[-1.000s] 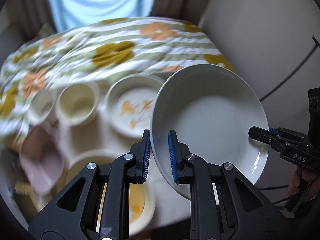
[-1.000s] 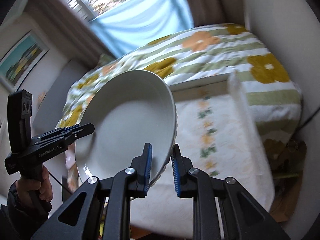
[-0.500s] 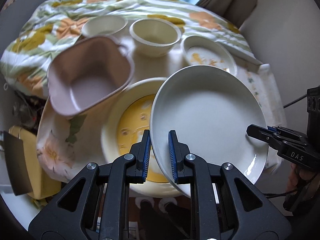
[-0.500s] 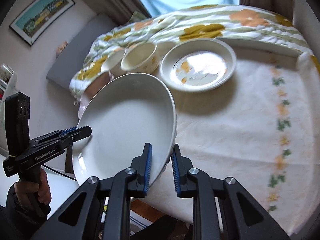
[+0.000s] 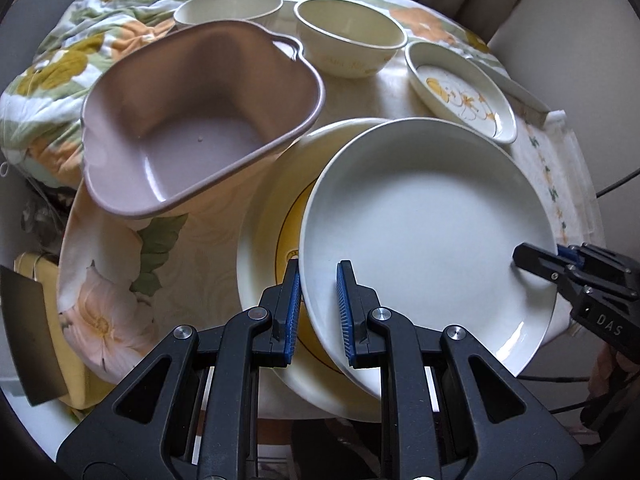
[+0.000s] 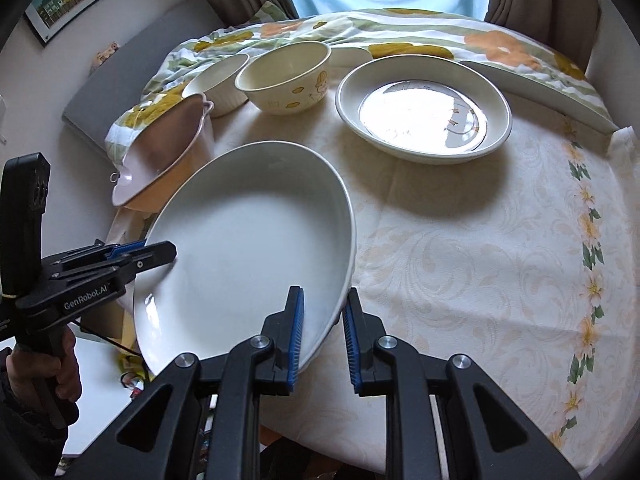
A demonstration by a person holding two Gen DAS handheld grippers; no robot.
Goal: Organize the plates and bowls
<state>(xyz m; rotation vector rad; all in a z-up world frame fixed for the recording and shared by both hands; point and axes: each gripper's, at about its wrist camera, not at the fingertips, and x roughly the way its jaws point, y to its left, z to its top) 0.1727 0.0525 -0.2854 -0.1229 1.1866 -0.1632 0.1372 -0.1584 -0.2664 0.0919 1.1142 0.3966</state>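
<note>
A large white plate [image 5: 432,216] hangs tilted between both grippers, just above a cream plate with a yellow ring [image 5: 260,248]. My left gripper [image 5: 318,276] is shut on the white plate's near-left rim. The right gripper [image 6: 322,296] is shut on the opposite rim, and in the left wrist view it shows at the far right [image 5: 536,260]. In the right wrist view the white plate [image 6: 248,232] hides the ringed plate, and the left gripper [image 6: 160,250] clamps its left edge.
A pink bowl [image 5: 192,120] leans at the left. Two cream bowls [image 5: 348,36] [image 5: 228,6] and a flower-painted plate [image 5: 460,88] stand at the back. The tablecloth [image 6: 480,260] lies bare on the right. A flowered blanket [image 6: 400,36] lies behind the table.
Both grippers have come down and across with the white plate, from beside the blanket to over the ringed plate at the table's near left. The grips are unchanged.
</note>
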